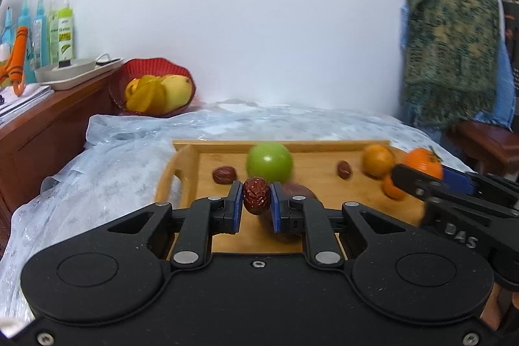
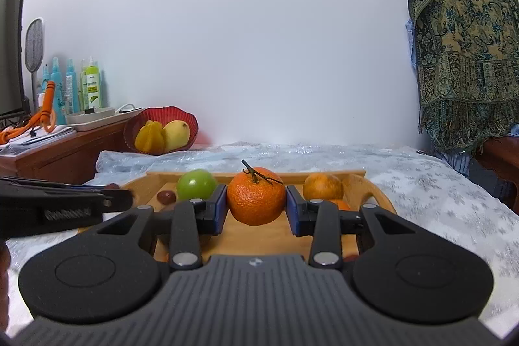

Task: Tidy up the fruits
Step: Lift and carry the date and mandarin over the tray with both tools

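Observation:
My left gripper (image 1: 257, 185) is shut on a wrinkled red date (image 1: 256, 198), held above the wooden tray (image 1: 227, 147). My right gripper (image 2: 256, 188) is shut on a stemmed tangerine (image 2: 256, 203), its blue pads pressing both sides, also lifted over the tray (image 2: 373, 188). On the tray lie a green apple (image 1: 269, 166), two more dates (image 1: 223, 174) (image 1: 344, 169), an orange (image 1: 378, 164) and a dark fruit partly hidden behind my left fingers. In the left wrist view the right gripper (image 1: 421, 180) reaches in from the right with its tangerine (image 1: 425, 161).
A red basket (image 2: 160, 119) with yellow fruit stands at the back left, by the wall. A wooden cabinet (image 2: 65, 151) with spray bottles is further left. Patterned cloth (image 2: 464, 54) hangs at the right. The tray rests on a plastic-covered, pale surface (image 2: 438, 200).

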The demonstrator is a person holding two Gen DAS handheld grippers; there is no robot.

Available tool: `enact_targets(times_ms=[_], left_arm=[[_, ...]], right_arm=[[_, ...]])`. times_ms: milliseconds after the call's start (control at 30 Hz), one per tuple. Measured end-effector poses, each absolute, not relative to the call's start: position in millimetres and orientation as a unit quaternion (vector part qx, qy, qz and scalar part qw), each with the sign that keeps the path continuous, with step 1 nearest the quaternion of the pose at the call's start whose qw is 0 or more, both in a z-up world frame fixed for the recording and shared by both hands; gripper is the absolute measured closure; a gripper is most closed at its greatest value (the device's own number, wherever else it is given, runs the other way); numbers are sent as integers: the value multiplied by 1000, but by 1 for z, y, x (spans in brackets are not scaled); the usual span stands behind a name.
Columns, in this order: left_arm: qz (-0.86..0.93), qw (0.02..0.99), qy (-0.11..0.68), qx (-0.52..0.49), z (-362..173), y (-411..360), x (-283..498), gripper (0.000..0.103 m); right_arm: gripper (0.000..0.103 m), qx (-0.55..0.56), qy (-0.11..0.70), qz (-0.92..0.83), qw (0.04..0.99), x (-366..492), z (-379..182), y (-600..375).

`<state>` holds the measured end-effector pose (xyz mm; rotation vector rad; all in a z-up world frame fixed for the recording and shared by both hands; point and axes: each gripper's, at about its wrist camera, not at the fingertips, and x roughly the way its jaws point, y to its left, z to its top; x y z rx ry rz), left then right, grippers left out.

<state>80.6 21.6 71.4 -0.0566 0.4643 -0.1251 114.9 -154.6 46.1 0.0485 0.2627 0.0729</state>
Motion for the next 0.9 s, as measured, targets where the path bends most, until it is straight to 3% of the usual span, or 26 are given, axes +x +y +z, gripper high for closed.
enact_targets(times_ms=[367,900], left_arm=[[-33,965,259,-35,58,32,155,86],[-39,957,287,-3,40,22,177,86]], right_arm=[[62,42,176,25,983,177,33,-168],[61,50,243,7,969,209,8,-164]])
